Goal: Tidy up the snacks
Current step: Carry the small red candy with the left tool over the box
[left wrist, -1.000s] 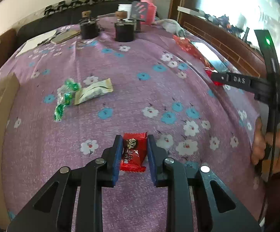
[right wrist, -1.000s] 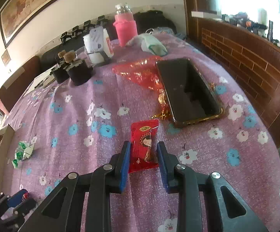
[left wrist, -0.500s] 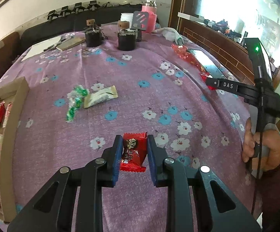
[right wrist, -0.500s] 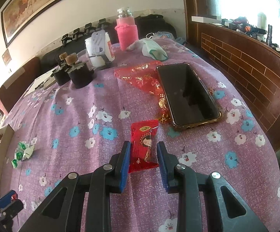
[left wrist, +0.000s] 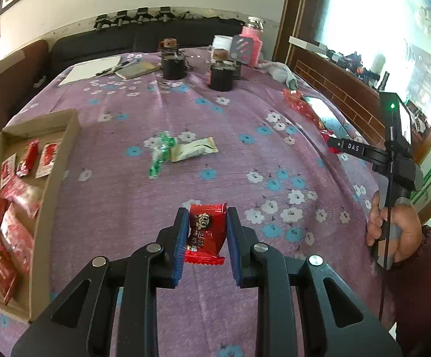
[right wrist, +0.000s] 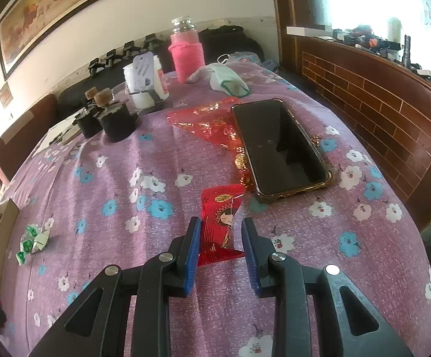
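My left gripper (left wrist: pixel 205 232) is shut on a small red snack packet (left wrist: pixel 205 233) with a cartoon face, held above the purple flowered tablecloth. My right gripper (right wrist: pixel 220 241) is shut on a long red snack packet (right wrist: pixel 220 223) with a girl's face, held above the cloth near a phone. A cardboard box (left wrist: pixel 55 166) with several red snack packets lies at the left in the left wrist view. A cream packet (left wrist: pixel 194 148) and green-white candies (left wrist: pixel 160 153) lie mid-table; the candies also show in the right wrist view (right wrist: pixel 32 242). The right gripper's handle and hand (left wrist: pixel 393 208) show at the right.
A black phone (right wrist: pixel 277 145) lies on a red foil wrapper (right wrist: pixel 209 119). Two dark jars (right wrist: pixel 115 122), a white tub (right wrist: pixel 144 83), a pink-sleeved bottle (right wrist: pixel 187 55) and a face mask (right wrist: pixel 227 78) stand at the far end. A notebook (left wrist: pixel 90 70) lies far left. A wooden ledge (right wrist: pixel 379 101) runs along the right.
The left gripper has risen and pulled back with its packet, bringing the cardboard box into view at the left. The right gripper has lifted slightly with its packet.
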Demonstrator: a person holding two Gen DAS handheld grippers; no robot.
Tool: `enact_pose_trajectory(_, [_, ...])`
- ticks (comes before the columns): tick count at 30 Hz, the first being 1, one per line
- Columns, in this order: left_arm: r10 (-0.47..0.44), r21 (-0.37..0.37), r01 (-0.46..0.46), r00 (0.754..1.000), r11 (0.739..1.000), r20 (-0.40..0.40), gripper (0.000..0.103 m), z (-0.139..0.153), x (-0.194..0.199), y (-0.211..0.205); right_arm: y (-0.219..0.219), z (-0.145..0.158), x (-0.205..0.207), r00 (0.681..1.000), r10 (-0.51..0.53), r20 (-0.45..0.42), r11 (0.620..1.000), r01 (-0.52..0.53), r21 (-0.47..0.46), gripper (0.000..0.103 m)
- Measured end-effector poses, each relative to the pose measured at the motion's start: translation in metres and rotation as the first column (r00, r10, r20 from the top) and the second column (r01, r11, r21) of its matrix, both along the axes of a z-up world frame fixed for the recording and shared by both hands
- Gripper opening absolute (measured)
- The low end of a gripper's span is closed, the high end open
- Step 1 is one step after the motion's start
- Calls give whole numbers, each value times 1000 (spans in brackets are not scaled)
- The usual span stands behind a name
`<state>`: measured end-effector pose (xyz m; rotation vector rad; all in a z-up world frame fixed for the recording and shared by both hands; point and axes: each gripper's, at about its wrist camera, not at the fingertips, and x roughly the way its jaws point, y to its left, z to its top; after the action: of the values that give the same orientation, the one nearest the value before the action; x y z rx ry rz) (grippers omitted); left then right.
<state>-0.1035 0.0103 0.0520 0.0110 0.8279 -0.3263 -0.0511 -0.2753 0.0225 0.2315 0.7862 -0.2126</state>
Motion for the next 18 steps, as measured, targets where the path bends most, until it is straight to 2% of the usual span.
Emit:
enact_pose_trajectory(10, [82,-70,-79,996,994,29,22,16,-19,54,2,4,-5,999,-17,27,1000,18,-19,29])
enact_pose_trajectory(14, [122,-88,-119,992,989,28,22,17,-24,80,11,9,-5,999,-7,31,998,9,-64,29])
enact_pose_trajectory(18, [153,-112,-151,988,982,14,22,15,-26,100,18,20,-15,999,4,42,1000,-3,-18,29])
